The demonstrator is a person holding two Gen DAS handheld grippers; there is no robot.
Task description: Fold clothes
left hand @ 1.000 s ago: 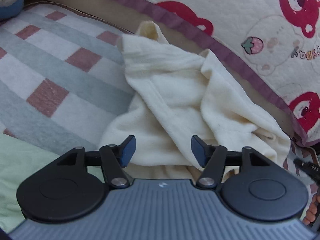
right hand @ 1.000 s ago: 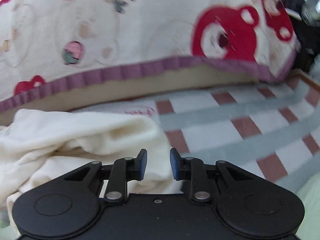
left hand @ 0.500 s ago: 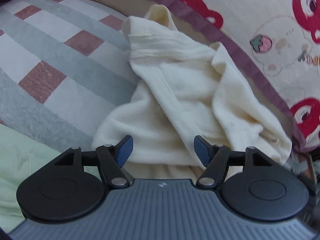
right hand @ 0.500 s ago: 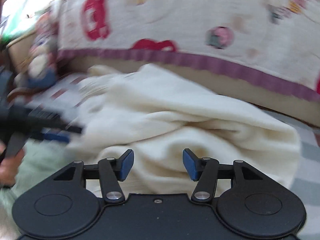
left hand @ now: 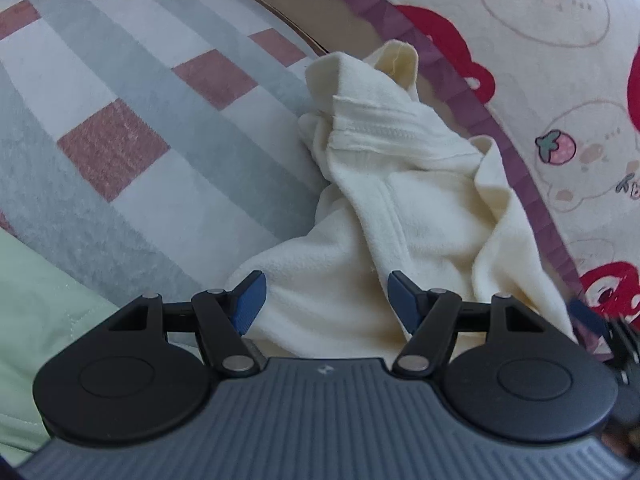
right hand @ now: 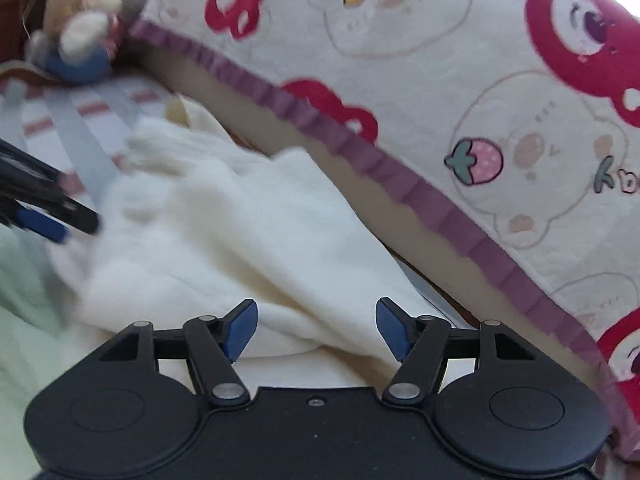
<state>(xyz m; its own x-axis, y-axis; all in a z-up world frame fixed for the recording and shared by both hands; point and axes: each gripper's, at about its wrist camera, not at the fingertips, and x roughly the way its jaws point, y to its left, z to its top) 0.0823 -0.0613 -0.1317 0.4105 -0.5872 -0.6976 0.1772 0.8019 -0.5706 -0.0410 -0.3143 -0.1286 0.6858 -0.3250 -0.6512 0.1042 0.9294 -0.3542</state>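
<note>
A cream garment (left hand: 404,216) lies crumpled on a checked sheet (left hand: 132,92), its far edge against the purple-trimmed border of a bear-print blanket (left hand: 560,80). The left gripper (left hand: 323,300) has its blue pads spread wide over the garment's near edge, with nothing between them; its body hides the cloth closest to the camera. The right gripper (right hand: 316,326) is likewise spread wide above the garment (right hand: 224,232), clamping nothing, and its housing covers the cloth's near hem. In the right view the left gripper (right hand: 44,212) shows only as a blurred dark arm with a blue tip at the left edge. A pale green cloth (left hand: 36,320) is cut off at lower left. A stuffed toy (right hand: 88,28) at the top left is too blurred to make out.
</note>
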